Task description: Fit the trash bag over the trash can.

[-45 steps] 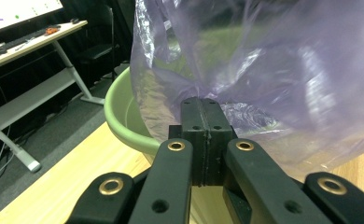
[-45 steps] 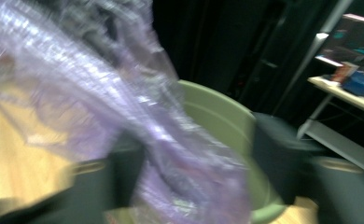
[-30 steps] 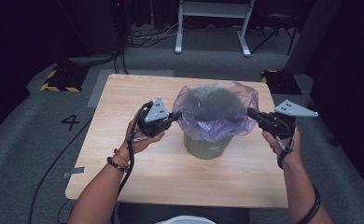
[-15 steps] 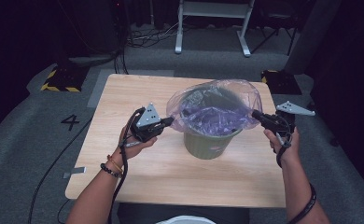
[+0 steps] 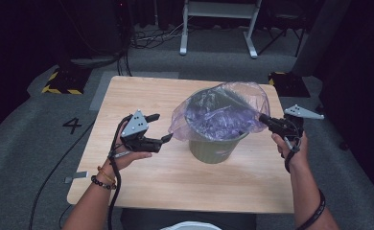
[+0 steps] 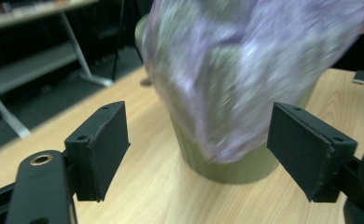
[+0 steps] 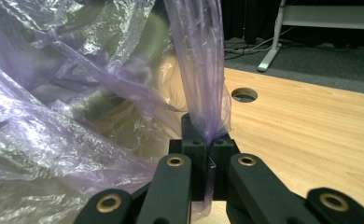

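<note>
An olive-green bin (image 5: 213,150) stands upright on the wooden table (image 5: 142,96), lined with a thin purple plastic bag (image 5: 223,112) whose rim drapes over its top. My right gripper (image 5: 262,118) is shut on the bag's right edge; in the right gripper view the film (image 7: 203,93) is pinched between the closed pads. My left gripper (image 5: 161,128) sits left of the bin, apart from the bag. Its jaws have just been opening and stand wide with nothing between them (image 6: 196,149); the bag (image 6: 245,70) and the bin (image 6: 227,163) lie just ahead.
A round cable hole (image 7: 244,95) is cut in the tabletop beyond the bin. White table legs (image 5: 218,24) and cables lie on the grey floor behind. A yellow-black striped block (image 5: 60,81) sits at the back left, near a floor number (image 5: 73,125).
My left gripper let go of the bag's left edge, opened and drew back to the left. The bag's left rim has slackened toward the bin. My right gripper keeps its hold.
</note>
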`<state>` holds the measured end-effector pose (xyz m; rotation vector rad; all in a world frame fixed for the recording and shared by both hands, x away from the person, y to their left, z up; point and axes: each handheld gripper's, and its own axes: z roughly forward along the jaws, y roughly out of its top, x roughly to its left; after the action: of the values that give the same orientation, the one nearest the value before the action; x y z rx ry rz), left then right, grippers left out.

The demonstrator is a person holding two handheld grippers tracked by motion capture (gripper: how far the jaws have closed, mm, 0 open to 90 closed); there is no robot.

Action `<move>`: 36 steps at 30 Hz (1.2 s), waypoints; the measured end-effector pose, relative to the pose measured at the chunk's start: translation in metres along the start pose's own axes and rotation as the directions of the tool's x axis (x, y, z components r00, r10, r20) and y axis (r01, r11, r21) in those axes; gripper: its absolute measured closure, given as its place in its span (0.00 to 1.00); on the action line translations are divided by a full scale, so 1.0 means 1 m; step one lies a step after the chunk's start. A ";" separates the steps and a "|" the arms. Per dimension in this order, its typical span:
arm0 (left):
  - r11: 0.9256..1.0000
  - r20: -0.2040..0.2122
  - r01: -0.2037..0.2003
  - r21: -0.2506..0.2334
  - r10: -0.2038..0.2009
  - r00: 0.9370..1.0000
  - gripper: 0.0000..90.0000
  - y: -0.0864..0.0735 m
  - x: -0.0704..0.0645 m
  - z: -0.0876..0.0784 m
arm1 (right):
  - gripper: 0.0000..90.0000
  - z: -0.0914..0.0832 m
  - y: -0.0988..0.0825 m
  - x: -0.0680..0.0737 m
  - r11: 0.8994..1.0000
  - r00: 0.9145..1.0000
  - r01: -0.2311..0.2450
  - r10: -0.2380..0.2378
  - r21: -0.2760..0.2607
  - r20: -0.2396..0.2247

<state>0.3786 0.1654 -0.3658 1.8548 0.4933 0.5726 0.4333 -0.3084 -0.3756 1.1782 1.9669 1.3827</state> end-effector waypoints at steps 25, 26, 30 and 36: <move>0.971 0.172 -0.224 0.087 0.206 0.963 0.97 0.042 -0.049 0.049 | 0.95 -0.010 0.006 0.011 0.999 0.998 0.044 -0.045 -0.023 -0.035; 0.967 0.179 -0.243 0.082 0.226 0.958 0.99 0.041 -0.052 0.047 | 0.95 -0.010 0.005 0.011 0.999 0.998 0.045 -0.046 -0.023 -0.034; 0.942 0.229 -0.322 0.095 0.294 0.928 1.00 0.036 -0.066 0.047 | 0.95 -0.011 0.002 0.010 0.999 0.998 0.044 -0.045 -0.016 -0.036; 0.901 0.278 -0.405 0.159 0.352 0.894 1.00 0.017 -0.080 0.064 | 0.95 -0.005 -0.007 0.004 1.000 0.999 0.017 -0.016 0.008 -0.039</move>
<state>0.3543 0.0652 -0.3816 2.2142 0.0195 0.5546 0.4245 -0.3082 -0.3792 1.1440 2.0066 1.4009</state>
